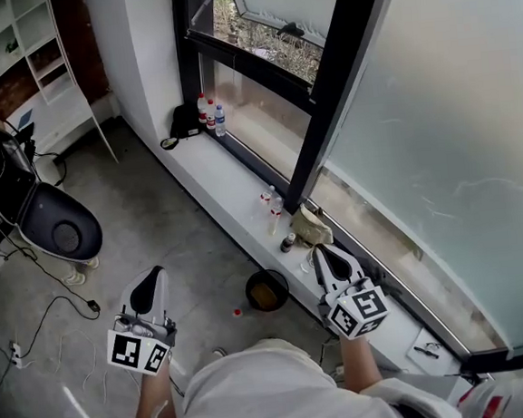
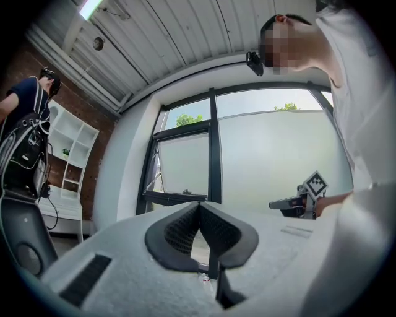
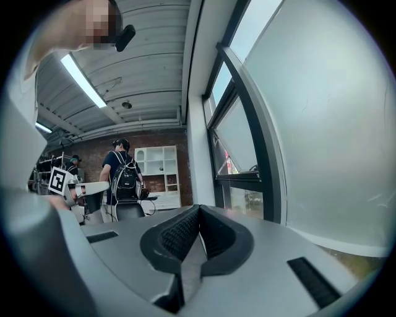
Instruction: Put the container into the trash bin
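Observation:
A round black trash bin (image 1: pixel 267 290) stands on the floor against the white window ledge (image 1: pixel 227 184). On the ledge above it are a small clear bottle (image 1: pixel 275 205), a dark little can (image 1: pixel 288 242) and a white cup (image 1: pixel 307 265); I cannot tell which one is the task's container. My left gripper (image 1: pixel 154 275) hovers over the floor left of the bin, shut and empty. My right gripper (image 1: pixel 324 252) hangs over the ledge beside the cup, also shut and empty. The left gripper view (image 2: pixel 199 207) and the right gripper view (image 3: pixel 198 210) each show the jaws closed together, pointing up at the window.
A beige crumpled bag (image 1: pixel 311 227) lies on the ledge. Farther along it stand bottles (image 1: pixel 209 113), a black item (image 1: pixel 184 121) and a small bowl (image 1: pixel 169 143). A black chair (image 1: pixel 58 227), floor cables (image 1: pixel 44 323) and a white shelf (image 1: pixel 35 59) are at left. Another person (image 3: pixel 124 176) stands behind.

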A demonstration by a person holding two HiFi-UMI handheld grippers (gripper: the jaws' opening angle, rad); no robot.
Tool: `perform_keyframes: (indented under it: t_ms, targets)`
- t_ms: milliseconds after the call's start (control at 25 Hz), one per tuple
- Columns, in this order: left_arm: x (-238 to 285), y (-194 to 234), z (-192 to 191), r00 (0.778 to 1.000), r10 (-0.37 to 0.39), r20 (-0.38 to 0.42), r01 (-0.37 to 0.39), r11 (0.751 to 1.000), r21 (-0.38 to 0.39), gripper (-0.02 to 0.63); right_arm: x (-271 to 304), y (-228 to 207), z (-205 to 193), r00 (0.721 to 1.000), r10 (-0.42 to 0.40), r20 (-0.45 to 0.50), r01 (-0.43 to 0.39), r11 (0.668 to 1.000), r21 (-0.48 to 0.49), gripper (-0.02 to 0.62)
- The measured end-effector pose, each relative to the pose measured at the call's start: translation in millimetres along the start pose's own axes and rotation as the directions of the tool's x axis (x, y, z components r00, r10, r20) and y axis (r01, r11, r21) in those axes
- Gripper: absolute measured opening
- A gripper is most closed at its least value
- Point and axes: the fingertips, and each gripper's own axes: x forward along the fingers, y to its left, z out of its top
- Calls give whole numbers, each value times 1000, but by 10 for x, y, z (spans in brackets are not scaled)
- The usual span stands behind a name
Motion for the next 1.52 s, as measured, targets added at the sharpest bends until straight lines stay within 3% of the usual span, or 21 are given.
perform_keyframes:
  t_ms: [240,600,880,1040,1320,1520]
  targets:
    - [19,-53,44,1000,13,8,-14,1000,19,17,-54,-28,52,1000,4,6,-4,1000,5,2]
    - [211,-351,264,996,-58,61,55,997,48,17,-277,-198,174,998,-44,37,44,999,-8,2]
    - [325,-498,170,993,-103,49,101,994,49,17,-599,-312,140,986,-165,39,168,977,-132,2]
    - [311,-538,169,992,-120,48,118,992,45,17,-783,-350,91,977,-208,48,211,975,-73,2]
    - [343,-672,124,987,-156,43,155,987,38,17,-894,-241,-24,988,-149,29,150,987,-58,2]
    - [401,-809,90,979,-202,37,200,979,35,17,-1006,-229,6,984,-174,46,177,982,-63,2]
